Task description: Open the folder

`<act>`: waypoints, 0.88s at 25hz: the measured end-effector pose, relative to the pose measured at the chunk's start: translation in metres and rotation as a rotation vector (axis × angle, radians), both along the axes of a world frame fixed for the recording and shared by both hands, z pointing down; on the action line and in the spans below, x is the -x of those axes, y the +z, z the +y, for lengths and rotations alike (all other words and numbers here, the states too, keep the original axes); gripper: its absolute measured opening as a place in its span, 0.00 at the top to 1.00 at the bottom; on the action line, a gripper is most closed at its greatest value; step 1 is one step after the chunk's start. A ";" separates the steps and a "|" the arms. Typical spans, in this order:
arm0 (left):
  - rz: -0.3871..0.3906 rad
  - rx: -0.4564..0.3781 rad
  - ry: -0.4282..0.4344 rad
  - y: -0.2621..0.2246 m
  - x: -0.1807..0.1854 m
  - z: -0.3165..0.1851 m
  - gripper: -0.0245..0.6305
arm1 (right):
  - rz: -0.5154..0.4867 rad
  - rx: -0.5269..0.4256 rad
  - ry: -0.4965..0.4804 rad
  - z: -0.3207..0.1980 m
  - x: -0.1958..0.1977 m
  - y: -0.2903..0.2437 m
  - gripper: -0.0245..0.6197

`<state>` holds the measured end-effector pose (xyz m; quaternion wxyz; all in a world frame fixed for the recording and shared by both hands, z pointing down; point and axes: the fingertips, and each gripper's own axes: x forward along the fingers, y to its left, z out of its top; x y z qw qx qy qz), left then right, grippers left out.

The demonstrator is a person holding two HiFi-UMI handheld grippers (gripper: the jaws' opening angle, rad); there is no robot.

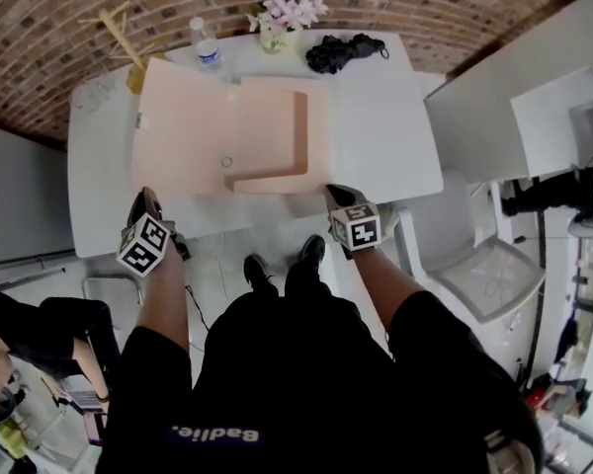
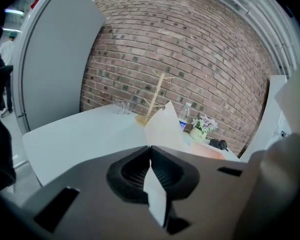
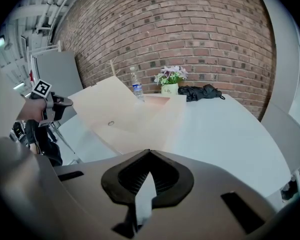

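A pale peach folder [image 1: 193,131] lies spread open on the white table [image 1: 385,136], its cover flat to the left and a pocket panel [image 1: 277,141] with raised edges on the right. A small ring mark shows near the fold. My left gripper [image 1: 145,197] hovers at the table's front edge by the folder's left corner, shut and empty. My right gripper [image 1: 336,194] sits at the front edge just right of the folder, also shut with nothing in it. In the left gripper view the folder [image 2: 165,126] rises beyond the closed gripper [image 2: 150,148]. In the right gripper view the folder [image 3: 125,116] lies ahead of the closed gripper [image 3: 150,151].
Along the table's far edge stand a wooden rack [image 1: 128,47], a water bottle [image 1: 206,47], a pot of flowers [image 1: 282,23] and a black bundle [image 1: 344,52]. A white cabinet [image 1: 514,117] stands to the right. A person [image 1: 40,344] sits at lower left.
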<state>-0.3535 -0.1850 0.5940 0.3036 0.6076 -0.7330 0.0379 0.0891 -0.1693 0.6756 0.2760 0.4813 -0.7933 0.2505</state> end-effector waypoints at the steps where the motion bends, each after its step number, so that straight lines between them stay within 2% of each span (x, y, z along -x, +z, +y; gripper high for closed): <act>1: -0.003 0.006 -0.001 0.004 0.002 0.000 0.95 | 0.005 0.003 0.002 0.000 -0.001 0.001 0.92; 12: -0.018 0.068 -0.007 0.023 0.012 0.000 0.93 | 0.010 0.008 0.010 -0.003 -0.002 0.002 0.92; 22: 0.039 0.067 -0.005 0.015 0.004 0.011 0.91 | 0.037 0.050 0.011 -0.004 -0.004 0.005 0.92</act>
